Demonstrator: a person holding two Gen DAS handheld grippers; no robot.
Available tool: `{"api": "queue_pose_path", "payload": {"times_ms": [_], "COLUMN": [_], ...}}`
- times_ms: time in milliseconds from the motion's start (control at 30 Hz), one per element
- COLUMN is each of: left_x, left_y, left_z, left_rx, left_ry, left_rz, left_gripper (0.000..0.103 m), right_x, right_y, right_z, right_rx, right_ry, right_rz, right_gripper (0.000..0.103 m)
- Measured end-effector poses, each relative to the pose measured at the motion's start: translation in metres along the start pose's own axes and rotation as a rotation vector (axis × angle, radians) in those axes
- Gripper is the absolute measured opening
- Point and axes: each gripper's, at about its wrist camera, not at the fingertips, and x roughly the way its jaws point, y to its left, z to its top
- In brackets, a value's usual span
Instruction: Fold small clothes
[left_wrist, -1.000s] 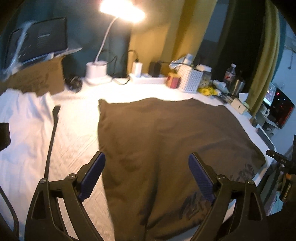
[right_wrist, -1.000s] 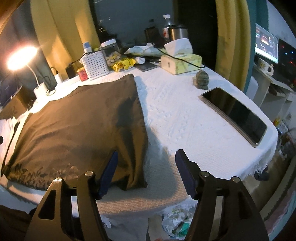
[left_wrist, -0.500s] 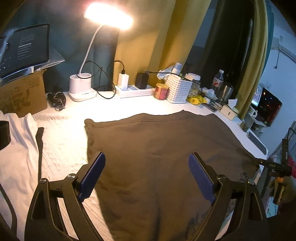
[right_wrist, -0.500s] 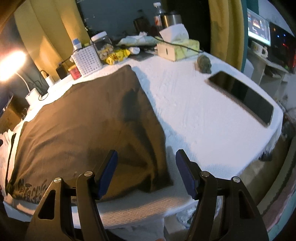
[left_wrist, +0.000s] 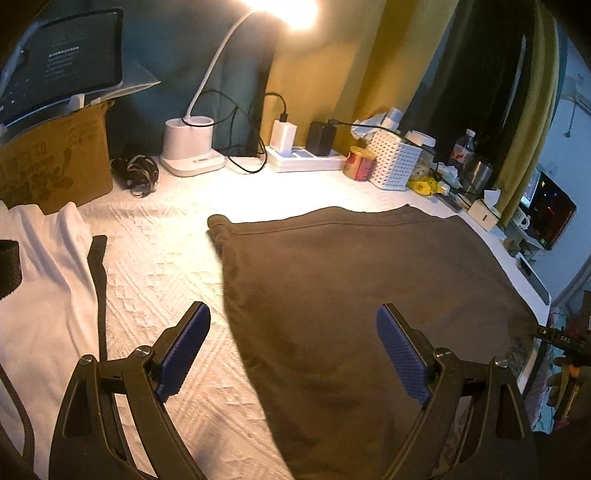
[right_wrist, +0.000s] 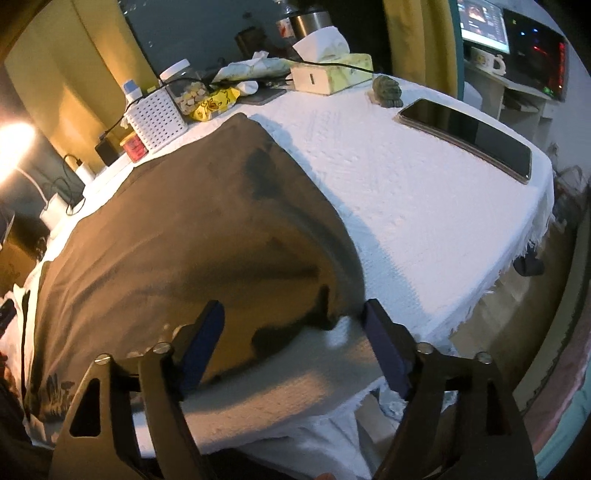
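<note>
Brown garment (left_wrist: 369, 295) lies flat across the surface (right_wrist: 424, 192), its near right corner by the front edge; both grippers gape empty, the right gripper (right_wrist: 295, 332), just widened, straddling that corner, the left gripper (left_wrist: 293, 341) over the cloth's left edge; next, I judge, both must descend and pinch for a fold.

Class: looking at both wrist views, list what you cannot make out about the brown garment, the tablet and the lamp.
- Brown garment, left wrist view: near hem cut off by the frame edge and the left gripper.
- Its print, right wrist view: dark, too small to read.
- Tablet text: too small.
- Lamp head: glare, cropped at the top edge.
</note>
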Motion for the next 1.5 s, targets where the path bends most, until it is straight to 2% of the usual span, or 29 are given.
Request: {"api": "queue_pose_path", "payload": {"times_ms": [500,833,1033,1100,1167,1200,1367,1500], "left_x": [0.018,0.031,0.037,0.039,0.04,0.041,0.038,0.032], "left_y": [0.018,0.021,0.023,0.023,0.023,0.023,0.018,0.017], "left_z": [0.005,0.009,0.011,0.011,0.01,0.009,0.009,0.008], "left_rx": [-0.045,-0.062,-0.085,-0.097,-0.112,-0.12,-0.124,-0.118], "left_ry": [0.041,0.066,0.082,0.086,0.09,0.092,0.08,0.066], "left_rz": [0.025,0.063,0.103,0.114,0.12,0.122,0.122,0.119], "left_gripper": [0.091,0.091,0.091,0.091,0.091,0.091,0.091,0.091], "right_x": [0.043,0.08,0.099,0.104,0.107,0.109,0.111,0.098], "right_y": [0.041,0.064,0.078,0.087,0.093,0.096,0.105,0.118], "right_z": [0.037,0.075,0.094,0.094,0.095,0.096,0.099,0.099], "right_rx": [-0.031,-0.14,-0.254,-0.313,-0.344,-0.354,-0.388,-0.398], "right_ry": [-0.031,-0.004,0.012,0.004,0.008,0.015,0.024,-0.013], "right_rz": [0.103,0.149,0.157,0.136,0.147,0.165,0.193,0.231], "right_gripper": [0.083,0.082,0.068,0.058,0.027,0.022,0.018,0.018]}}
